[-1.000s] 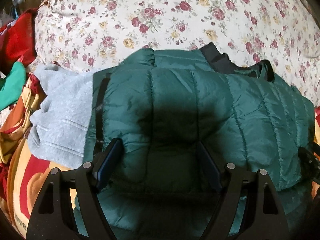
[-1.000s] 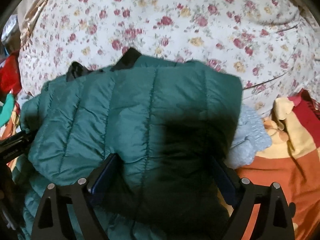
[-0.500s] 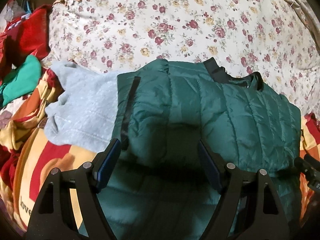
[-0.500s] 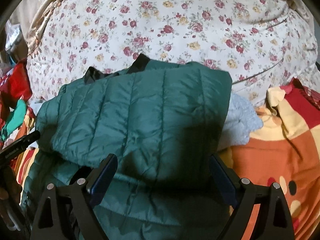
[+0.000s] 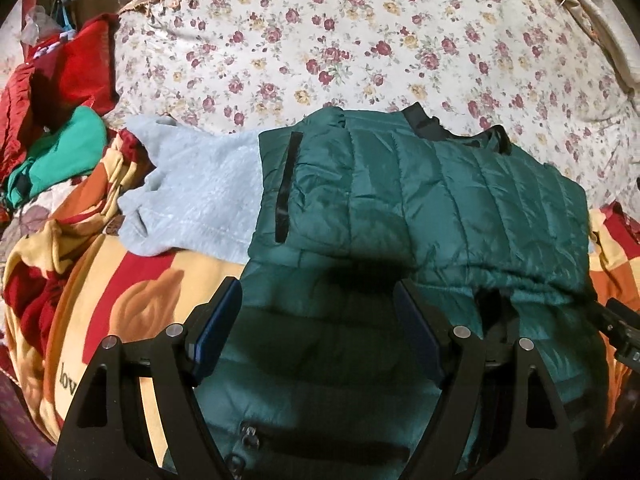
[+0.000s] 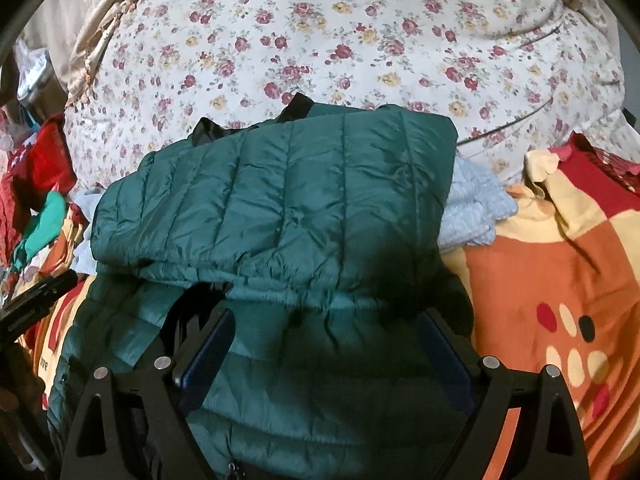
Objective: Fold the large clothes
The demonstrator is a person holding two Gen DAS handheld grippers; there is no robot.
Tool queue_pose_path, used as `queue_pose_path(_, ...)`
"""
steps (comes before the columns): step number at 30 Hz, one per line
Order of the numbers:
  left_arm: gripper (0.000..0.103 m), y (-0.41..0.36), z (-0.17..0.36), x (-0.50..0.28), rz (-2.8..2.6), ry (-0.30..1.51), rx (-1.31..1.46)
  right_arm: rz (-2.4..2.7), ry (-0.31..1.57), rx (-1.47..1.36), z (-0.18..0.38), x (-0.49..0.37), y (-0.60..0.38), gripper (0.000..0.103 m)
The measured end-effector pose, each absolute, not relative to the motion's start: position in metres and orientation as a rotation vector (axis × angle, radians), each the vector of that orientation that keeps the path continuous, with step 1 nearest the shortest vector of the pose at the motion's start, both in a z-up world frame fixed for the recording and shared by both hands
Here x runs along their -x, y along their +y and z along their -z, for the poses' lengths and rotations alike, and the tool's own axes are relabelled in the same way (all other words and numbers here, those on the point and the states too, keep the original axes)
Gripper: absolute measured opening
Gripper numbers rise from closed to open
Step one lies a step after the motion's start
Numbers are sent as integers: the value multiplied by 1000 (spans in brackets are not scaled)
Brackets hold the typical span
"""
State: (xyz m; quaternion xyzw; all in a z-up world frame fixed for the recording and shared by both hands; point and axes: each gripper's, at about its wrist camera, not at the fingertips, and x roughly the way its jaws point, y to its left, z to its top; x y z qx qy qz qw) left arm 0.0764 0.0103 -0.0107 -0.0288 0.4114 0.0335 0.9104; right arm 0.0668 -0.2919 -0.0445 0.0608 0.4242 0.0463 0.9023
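1. Where the left wrist view looks down, the left gripper (image 5: 318, 320) hangs spread and empty above the green quilted jacket (image 5: 420, 200), folded over itself, with a grey sweater (image 5: 192, 200) at its left.
2. In the right wrist view, the right gripper (image 6: 324, 348) is likewise spread, holding nothing; the jacket (image 6: 280, 200) lies near, the floral quilt (image 6: 340, 40) beyond.

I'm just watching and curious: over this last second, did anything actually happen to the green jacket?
Both grippers, left and right, drew back from the folded green puffer jacket, so more of its lower part and the orange blanket shows. Nothing was grabbed or released; both pairs of fingers stayed wide open and empty. The jacket kept its fold, lying on the grey sweater.
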Motion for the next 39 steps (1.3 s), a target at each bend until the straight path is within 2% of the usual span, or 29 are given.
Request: queue_pose_path(39, 79, 57, 37, 63, -81, 931, 27, -91, 1000, -189, 74, 66, -294, 91)
